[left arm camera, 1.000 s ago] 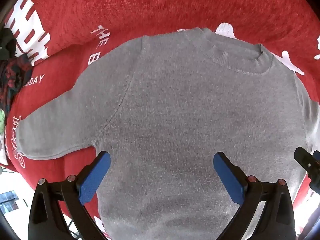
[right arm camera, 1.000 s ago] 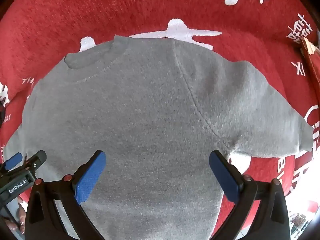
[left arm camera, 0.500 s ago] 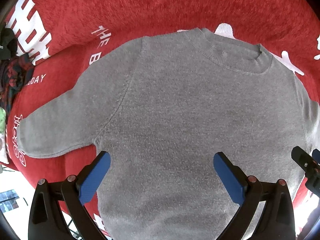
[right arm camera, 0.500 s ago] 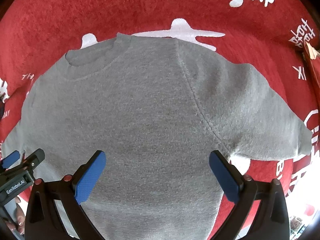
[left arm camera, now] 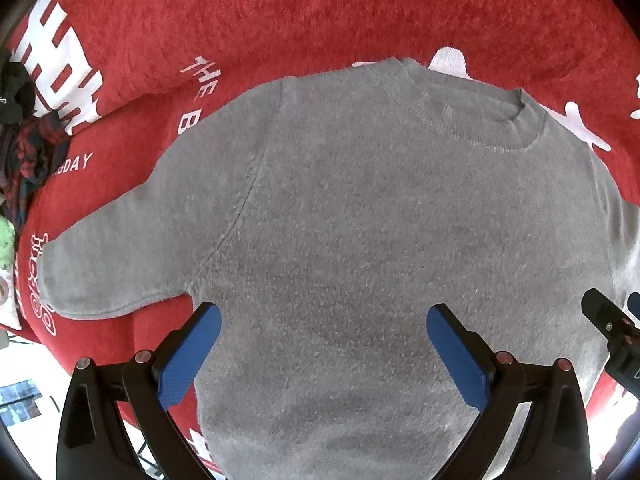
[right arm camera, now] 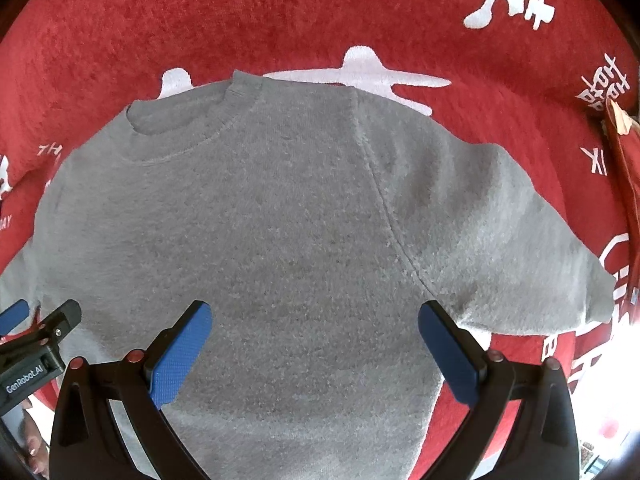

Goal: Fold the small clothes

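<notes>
1. Layout: I see a grey sweater [left arm camera: 360, 240] lying flat, front up, on a red blanket [left arm camera: 320, 12] printed with white lettering. The collar [left arm camera: 472, 116] points away from me; the hem is at the near edge, below both cameras. I cannot tell what carries the blanket.

2. Sleeves: the left sleeve [left arm camera: 132, 256] and the right sleeve [right arm camera: 512, 240] both spread outward and lie flat on the blanket. Neither is folded in.

3. Left tool [left arm camera: 320, 350]: its jaws stand wide apart over the lower left of the sweater body and grip nothing. Its left finger [left arm camera: 188, 354] sits just beside the armpit seam.

4. Right tool [right arm camera: 314, 346]: its jaws also stand wide apart, over the lower right of the body, with nothing between them. I cannot tell whether either tool touches the fabric.

5. Step in hand: I judge that the sweater is spread and the folding proper has not begun. Both tools hover in position to choose a grasp.

6. Next move: I judge that a sleeve fold comes first. It calls for lowering one tool to a sleeve cuff or shoulder edge, pinching a single layer, and carrying it across the body.

7. Caution: the knit looks soft and thick, so a shallow pinch may slip.

8. Surroundings: dark plaid cloth [left arm camera: 32, 160] lies at the far left, well apart from the sweater.
</notes>
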Demonstrator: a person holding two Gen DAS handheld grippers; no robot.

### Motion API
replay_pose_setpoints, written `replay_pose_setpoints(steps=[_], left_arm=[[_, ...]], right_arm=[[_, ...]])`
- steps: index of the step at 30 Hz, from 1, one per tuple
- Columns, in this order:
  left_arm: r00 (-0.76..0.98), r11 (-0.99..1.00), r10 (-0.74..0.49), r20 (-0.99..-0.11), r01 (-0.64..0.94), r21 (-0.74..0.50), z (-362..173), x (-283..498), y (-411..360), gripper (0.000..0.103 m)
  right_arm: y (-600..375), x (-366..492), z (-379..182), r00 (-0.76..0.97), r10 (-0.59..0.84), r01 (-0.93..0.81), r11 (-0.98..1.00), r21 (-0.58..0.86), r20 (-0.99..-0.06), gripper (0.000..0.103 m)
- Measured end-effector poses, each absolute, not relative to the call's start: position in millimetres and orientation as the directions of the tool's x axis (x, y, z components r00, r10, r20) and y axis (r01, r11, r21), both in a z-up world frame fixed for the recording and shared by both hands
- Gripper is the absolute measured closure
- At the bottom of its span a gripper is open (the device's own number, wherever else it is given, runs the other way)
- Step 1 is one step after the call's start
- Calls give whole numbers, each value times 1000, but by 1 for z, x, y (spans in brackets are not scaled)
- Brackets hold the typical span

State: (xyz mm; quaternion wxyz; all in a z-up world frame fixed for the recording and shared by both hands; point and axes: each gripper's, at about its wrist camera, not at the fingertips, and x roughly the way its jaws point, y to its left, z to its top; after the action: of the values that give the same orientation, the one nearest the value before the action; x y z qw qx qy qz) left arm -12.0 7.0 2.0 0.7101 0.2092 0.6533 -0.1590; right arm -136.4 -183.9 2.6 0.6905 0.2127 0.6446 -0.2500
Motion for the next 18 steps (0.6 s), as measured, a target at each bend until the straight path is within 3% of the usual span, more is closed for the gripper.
replay_pose_setpoints(steps=[18], left_arm=[[99,869,55,-994,485,97,4,-14,-2,0]], right_arm=[[-189,-134,1,45,-62,622,783,-20,-997,0]])
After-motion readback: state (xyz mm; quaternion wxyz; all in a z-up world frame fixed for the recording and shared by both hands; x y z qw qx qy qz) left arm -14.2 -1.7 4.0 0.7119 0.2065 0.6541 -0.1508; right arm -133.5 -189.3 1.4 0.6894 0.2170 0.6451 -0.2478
